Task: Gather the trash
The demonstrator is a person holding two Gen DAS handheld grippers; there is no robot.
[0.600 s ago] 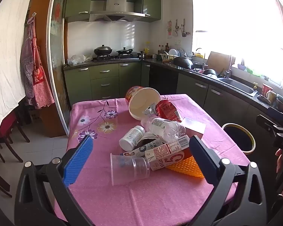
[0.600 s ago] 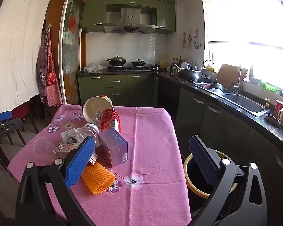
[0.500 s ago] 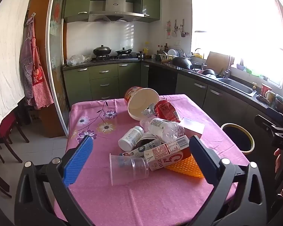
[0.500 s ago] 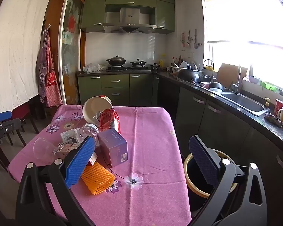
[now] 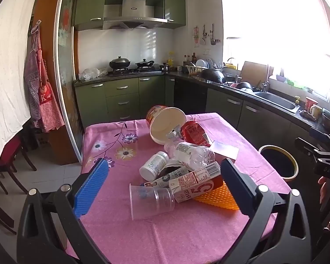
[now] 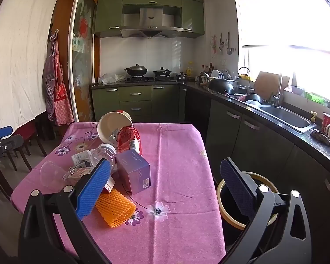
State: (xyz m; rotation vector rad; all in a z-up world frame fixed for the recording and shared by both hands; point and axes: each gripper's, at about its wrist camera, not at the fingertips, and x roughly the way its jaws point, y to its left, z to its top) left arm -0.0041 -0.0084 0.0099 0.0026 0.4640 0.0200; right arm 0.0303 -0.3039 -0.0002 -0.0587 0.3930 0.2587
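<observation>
A heap of trash lies on the pink tablecloth [image 5: 187, 231]: a clear plastic cup [image 5: 151, 199], a red-and-white carton [image 5: 194, 181], an orange foam net [image 5: 217, 197], a white pill bottle [image 5: 154, 166], a clear bottle [image 5: 190, 154], a paper noodle bowl [image 5: 166, 124] and a red snack can [image 5: 194, 132]. My left gripper [image 5: 165, 184] is open and empty, hovering near the table's front edge before the cup. My right gripper [image 6: 165, 187] is open and empty at the table's right side, beside a purple box [image 6: 133, 168] and the orange net [image 6: 115, 209]. A trash bin [image 6: 246, 200] stands on the floor right of the table.
Green kitchen cabinets [image 5: 123, 96] and a counter with a sink [image 6: 283, 115] run behind and to the right. Chairs [image 5: 4, 167] stand left of the table. The bin also shows in the left wrist view [image 5: 277, 160], with the other gripper [image 5: 323, 156] next to it.
The left wrist view has tilted slightly, so the trash heap sits a little lower in the frame. The right gripper is nearly still. Both stay open and empty.
</observation>
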